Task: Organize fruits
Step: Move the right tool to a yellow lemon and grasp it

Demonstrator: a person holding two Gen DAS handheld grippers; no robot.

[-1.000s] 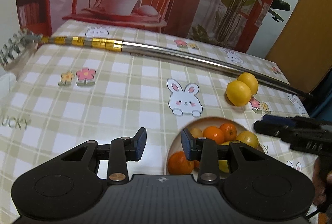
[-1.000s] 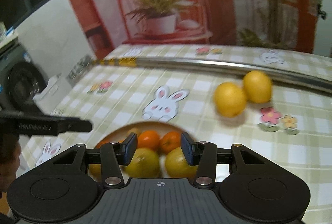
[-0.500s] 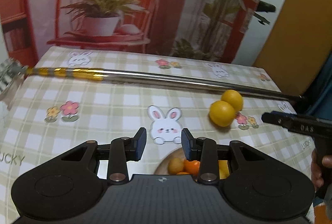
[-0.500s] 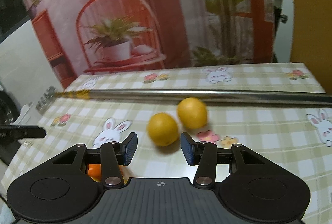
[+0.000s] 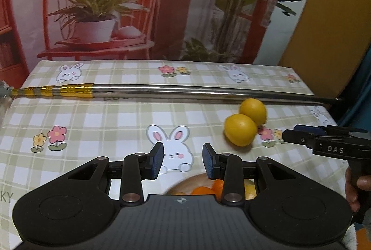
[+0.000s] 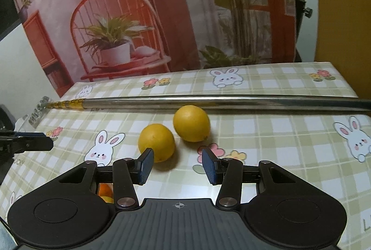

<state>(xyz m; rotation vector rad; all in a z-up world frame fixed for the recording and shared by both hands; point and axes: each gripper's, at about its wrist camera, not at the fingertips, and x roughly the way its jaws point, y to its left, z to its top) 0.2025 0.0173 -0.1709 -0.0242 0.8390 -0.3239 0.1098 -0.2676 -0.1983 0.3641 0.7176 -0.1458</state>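
Note:
Two yellow lemons (image 6: 156, 142) (image 6: 191, 123) lie touching each other on the checked tablecloth. My right gripper (image 6: 177, 166) hovers just short of them, open and holding nothing. The nearer lemon sits right ahead of its left fingertip. In the left wrist view the same lemons (image 5: 240, 129) (image 5: 252, 111) lie to the right. My left gripper (image 5: 182, 160) is open and holds nothing, above the far rim of a wooden bowl (image 5: 183, 186). The bowl holds oranges (image 5: 201, 191) and is mostly hidden under the gripper body. The right gripper (image 5: 324, 141) enters from the right.
A long metal rod (image 6: 208, 102) with a gold-banded end lies across the table behind the lemons. A printed backdrop stands at the far edge. The table's right edge drops off near an orange-brown wall. A hand (image 5: 354, 189) holds the right gripper's handle.
Both grippers have drawn back from the bowl, which is now mostly hidden under their bodies. The right gripper swung toward the two lemons, now just ahead of it. Both jaws kept their width.

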